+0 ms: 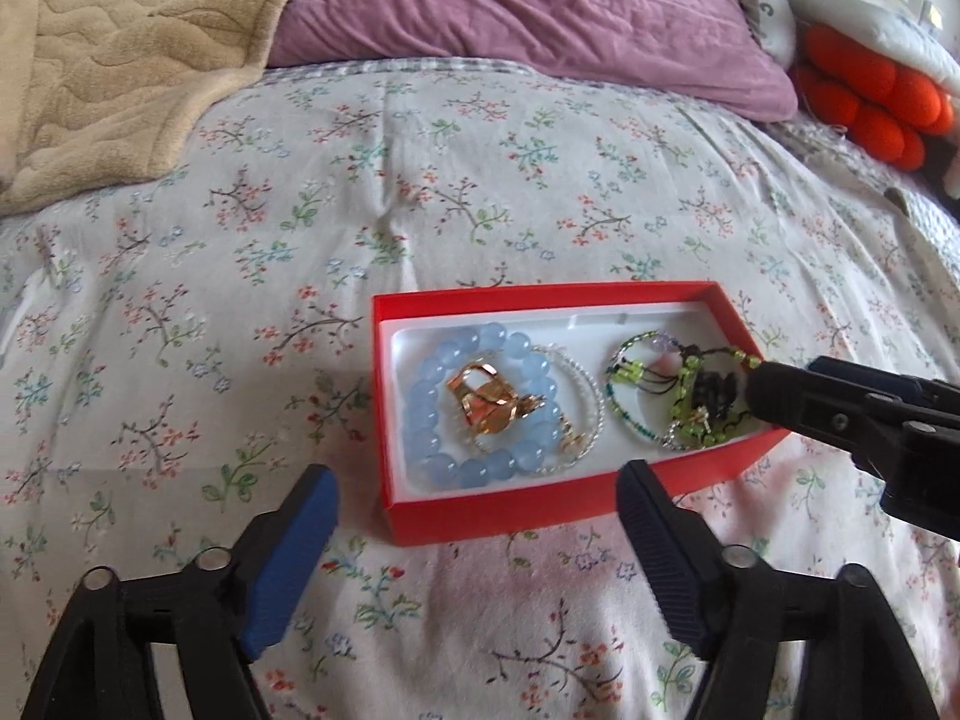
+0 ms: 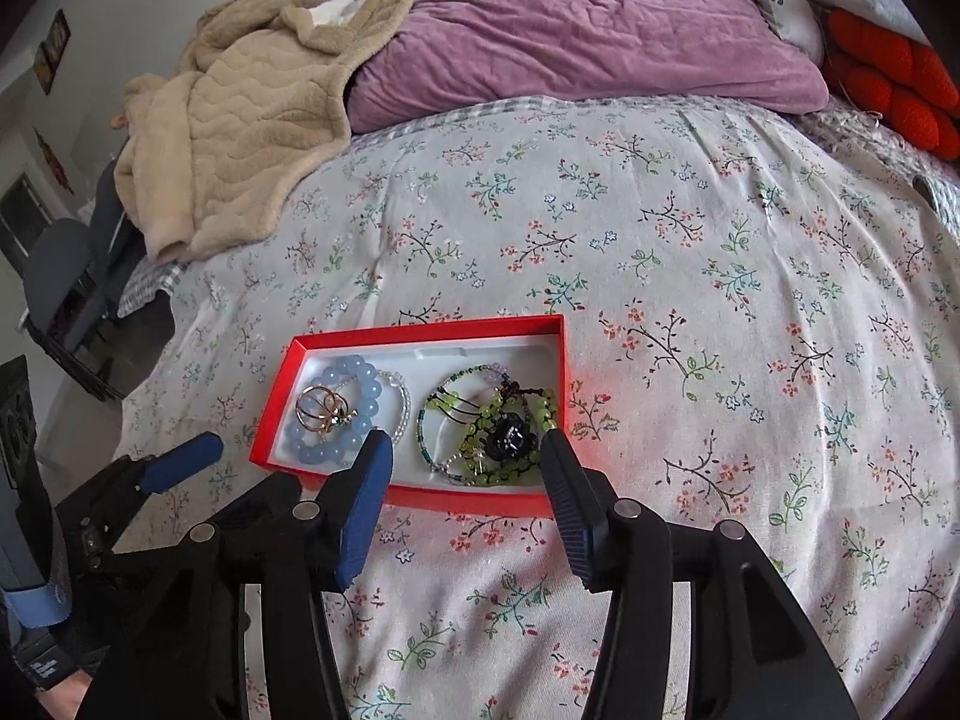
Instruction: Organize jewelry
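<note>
One red box with a white liner lies on the floral bedspread, lid off. Counted inside: one blue bead bracelet in the left half, one cluster of gold rings lying within its loop, one clear bead strand overlapping it toward 3 o'clock, and in the right half one tangle of green beaded pieces with a dark ornament at its middle; the number of separate green strands cannot be told. Beyond the box, at 12 o'clock, lie one purple pillow, one beige blanket at 10 o'clock and one orange knotted cushion at 2 o'clock. The left gripper hovers at the box's near wall, jaws spread wide, holding nothing and touching nothing. The right gripper stands with jaws apart over the near edge of the box, its fingers flanking the green tangle; it holds nothing, and contact with the box rim cannot be told.
</note>
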{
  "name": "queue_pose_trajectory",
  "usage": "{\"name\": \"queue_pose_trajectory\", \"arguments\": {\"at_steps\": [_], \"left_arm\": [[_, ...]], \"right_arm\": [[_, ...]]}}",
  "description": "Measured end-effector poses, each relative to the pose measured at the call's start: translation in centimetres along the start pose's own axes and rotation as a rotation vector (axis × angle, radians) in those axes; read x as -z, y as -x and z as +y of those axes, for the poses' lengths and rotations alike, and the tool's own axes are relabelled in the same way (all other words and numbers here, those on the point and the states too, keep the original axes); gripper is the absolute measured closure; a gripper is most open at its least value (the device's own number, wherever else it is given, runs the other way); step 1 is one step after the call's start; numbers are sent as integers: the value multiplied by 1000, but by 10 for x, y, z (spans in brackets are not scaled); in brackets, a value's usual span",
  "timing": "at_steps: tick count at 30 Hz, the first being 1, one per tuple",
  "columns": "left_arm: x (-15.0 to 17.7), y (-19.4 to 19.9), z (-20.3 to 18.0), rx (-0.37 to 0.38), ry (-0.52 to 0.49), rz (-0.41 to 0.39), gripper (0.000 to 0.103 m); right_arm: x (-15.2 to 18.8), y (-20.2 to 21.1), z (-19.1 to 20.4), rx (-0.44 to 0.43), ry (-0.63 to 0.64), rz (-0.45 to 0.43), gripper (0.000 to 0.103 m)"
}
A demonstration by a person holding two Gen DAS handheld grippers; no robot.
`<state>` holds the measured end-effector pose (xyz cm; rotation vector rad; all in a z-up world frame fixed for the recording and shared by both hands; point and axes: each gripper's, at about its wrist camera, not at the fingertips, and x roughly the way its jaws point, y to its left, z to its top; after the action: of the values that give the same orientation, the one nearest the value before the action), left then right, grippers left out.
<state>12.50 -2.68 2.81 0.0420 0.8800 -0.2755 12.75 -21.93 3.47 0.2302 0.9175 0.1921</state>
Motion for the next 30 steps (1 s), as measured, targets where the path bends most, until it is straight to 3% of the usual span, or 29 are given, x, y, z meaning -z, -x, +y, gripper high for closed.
{"name": "queue_pose_trajectory", "arguments": {"at_steps": [7, 11, 17, 30], "left_arm": [[13, 15, 4, -58, -1, 38, 6], [22, 27, 4, -93, 0, 48, 1], [37, 41, 3, -148, -17, 74, 1], [57, 50, 1, -142, 29, 132, 1]], "right_arm": [[18, 16, 0, 104, 21, 22, 37], [29, 30, -3, 181, 25, 26, 18], [46, 54, 6, 244, 98, -12, 0], [75, 70, 22, 325, 145, 20, 0]]}}
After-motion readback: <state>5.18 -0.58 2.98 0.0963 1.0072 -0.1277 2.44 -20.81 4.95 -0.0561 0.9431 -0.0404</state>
